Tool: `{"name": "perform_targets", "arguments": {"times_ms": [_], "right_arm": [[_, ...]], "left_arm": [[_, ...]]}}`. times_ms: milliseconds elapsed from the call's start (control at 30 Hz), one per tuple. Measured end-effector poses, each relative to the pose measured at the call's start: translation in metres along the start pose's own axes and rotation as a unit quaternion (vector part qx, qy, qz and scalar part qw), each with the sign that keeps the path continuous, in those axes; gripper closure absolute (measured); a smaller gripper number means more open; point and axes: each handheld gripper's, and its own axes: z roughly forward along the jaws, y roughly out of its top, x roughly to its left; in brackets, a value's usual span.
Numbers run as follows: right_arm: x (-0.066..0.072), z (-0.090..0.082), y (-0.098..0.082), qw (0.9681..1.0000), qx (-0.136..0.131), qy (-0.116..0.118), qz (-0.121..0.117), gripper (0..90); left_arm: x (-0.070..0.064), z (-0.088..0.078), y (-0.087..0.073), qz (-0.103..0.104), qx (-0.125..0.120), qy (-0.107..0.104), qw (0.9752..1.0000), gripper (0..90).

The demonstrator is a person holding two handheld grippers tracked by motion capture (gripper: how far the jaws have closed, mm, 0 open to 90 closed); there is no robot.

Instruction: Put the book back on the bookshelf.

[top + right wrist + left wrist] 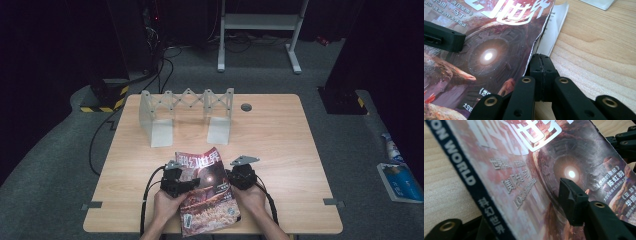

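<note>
- High view: a magazine [207, 192] lay on the wooden worktop [280, 135] at its near edge, tilted, between both forearms entering from below. The left hand [165, 202] held the left tongs [192, 184] over the magazine's left edge; the right hand [250, 197] held the right tongs [227, 176] against its right edge. A grey folding rack [187, 115] stood farther back, well apart.
- Left gripper view: one jaw lay over the cover, its tip near the bright disc in the artwork; the other sat below the spine edge. The magazine [524, 175] stood between the jaws; whether the pads pressed on it could not be told.
- Right gripper view: the right tongs [541, 66] were clenched, jaws pressed together at the magazine's [486, 50] torn right edge. Whether any page was caught could not be told. The left tongs' jaw [442, 36] rested over the cover.
</note>
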Motion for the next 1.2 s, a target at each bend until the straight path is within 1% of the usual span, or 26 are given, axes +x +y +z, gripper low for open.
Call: {"name": "perform_targets", "arguments": {"times_ms": [100, 133, 200, 300, 333, 367, 433, 500, 533, 633, 667, 700, 767, 800, 867, 967, 1067, 1100, 1167, 1200], "right_arm": [[0.000, 0.000, -0.001, 1.0000, -0.003, -0.002, -0.001, 89.6], [0.000, 0.000, -0.001, 1.0000, -0.003, -0.003, -0.001, 89.5], [0.000, 0.000, -0.001, 1.0000, -0.004, -0.006, -0.007, 89.4], [0.000, -0.001, -0.003, 0.9998, -0.005, -0.016, -0.011, 88.2], [-0.001, -0.002, -0.004, 0.9998, -0.001, -0.020, -0.006, 87.5], [-0.002, -0.002, -0.005, 0.9997, 0.000, -0.022, -0.008, 87.1], [-0.004, -0.003, -0.009, 0.9997, -0.005, -0.021, -0.004, 85.1], [-0.007, -0.005, -0.010, 0.9996, -0.006, -0.026, -0.008, 81.1], [-0.007, -0.006, -0.010, 0.9995, -0.006, -0.030, -0.008, 79.2], [-0.010, -0.011, -0.014, 0.9989, -0.011, -0.044, -0.008, 71.7], [-0.010, -0.014, -0.016, 0.9984, -0.014, -0.053, -0.012, 67.9], [-0.011, -0.017, -0.019, 0.9973, -0.018, -0.069, -0.020, 64.6], [-0.013, -0.023, -0.025, 0.9960, -0.020, -0.084, -0.023, 62.1], [-0.017, -0.027, -0.029, 0.9952, -0.020, -0.093, -0.023, 60.7], [-0.022, -0.033, -0.035, 0.9944, -0.025, -0.101, -0.018, 57.9], [-0.032, -0.042, -0.045, 0.9925, -0.033, -0.118, -0.003, 54.4], [-0.037, -0.050, -0.051, 0.9910, -0.042, -0.127, 0.004, 52.0], [-0.039, -0.054, -0.052, 0.9902, -0.047, -0.131, 0.006, 51.3], [-0.043, -0.058, -0.057, 0.9885, -0.056, -0.140, 0.011, 49.8], [-0.045, -0.060, -0.059, 0.9880, -0.057, -0.143, 0.014, 49.1]], "left_arm": [[-0.002, 0.000, 0.002, -0.005, 0.009, 0.005, 0.9999, 60.3], [-0.003, -0.001, 0.003, -0.005, 0.012, 0.010, 0.9999, 61.4], [-0.006, -0.002, 0.005, -0.001, 0.012, 0.018, 0.9998, 63.7], [-0.008, -0.003, 0.009, 0.006, 0.013, 0.024, 0.9996, 68.0], [-0.008, -0.003, 0.009, 0.005, 0.014, 0.023, 0.9996, 69.8], [-0.009, -0.003, 0.010, 0.005, 0.015, 0.021, 0.9996, 70.9], [-0.009, -0.004, 0.012, 0.006, 0.016, 0.020, 0.9997, 72.7], [-0.011, -0.004, 0.013, 0.005, 0.014, 0.019, 0.9997, 74.1], [-0.011, -0.005, 0.014, 0.008, 0.015, 0.018, 0.9997, 74.5], [-0.013, -0.007, 0.016, 0.003, 0.009, 0.012, 0.9999, 76.1], [-0.015, -0.009, 0.017, 0.005, 0.009, 0.008, 0.9999, 76.7], [-0.016, -0.009, 0.018, 0.007, 0.009, 0.007, 0.9999, 77.3], [-0.018, -0.011, 0.020, 0.013, 0.009, 0.002, 0.9999, 78.1], [-0.018, -0.012, 0.021, 0.014, 0.008, 0.000, 0.9999, 78.5], [-0.019, -0.012, 0.022, 0.016, 0.009, -0.004, 0.9998, 79.0], [-0.019, -0.013, 0.022, 0.012, 0.007, -0.014, 0.9998, 79.6], [-0.019, -0.014, 0.024, 0.008, 0.008, -0.022, 0.9997, 80.3], [-0.019, -0.015, 0.025, 0.012, 0.010, -0.023, 0.9996, 80.5], [-0.021, -0.017, 0.027, 0.012, 0.010, -0.028, 0.9995, 81.4], [-0.022, -0.018, 0.028, 0.013, 0.005, -0.032, 0.9994, 81.9]]}}
